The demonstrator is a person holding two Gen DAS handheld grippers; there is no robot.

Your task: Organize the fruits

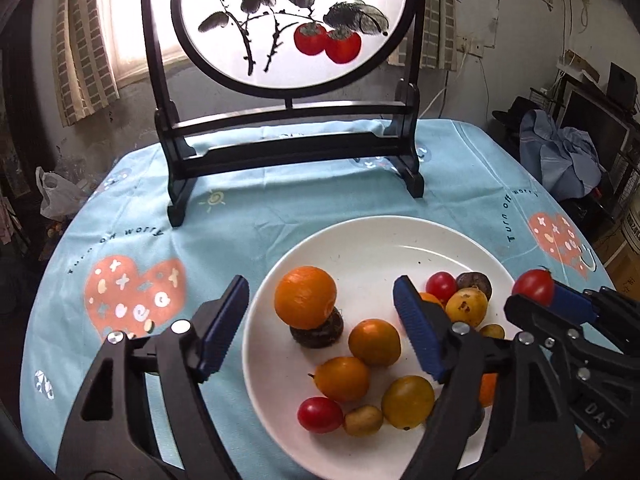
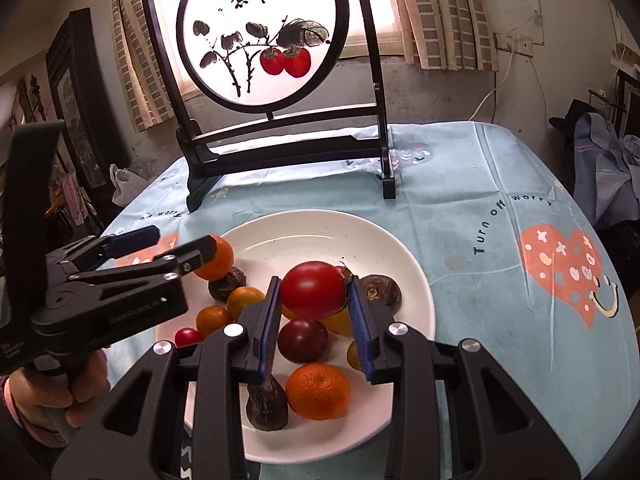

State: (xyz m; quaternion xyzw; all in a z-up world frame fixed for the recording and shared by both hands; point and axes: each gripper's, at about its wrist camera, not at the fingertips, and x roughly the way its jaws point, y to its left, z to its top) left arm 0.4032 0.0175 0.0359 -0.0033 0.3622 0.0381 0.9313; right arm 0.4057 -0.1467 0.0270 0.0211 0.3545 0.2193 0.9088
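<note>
A white plate on the blue tablecloth holds several small fruits: oranges, yellow and red tomatoes, dark passion fruits. A big orange rests on a dark fruit. My left gripper is open, its fingers either side of that orange above the plate's left part; it also shows in the right wrist view. My right gripper is shut on a red tomato above the plate's right side; the tomato also shows in the left wrist view.
A dark wooden stand with a round painted screen stands at the table's back. The blue cloth runs left and right of the plate. Clutter and clothes lie beyond the right edge.
</note>
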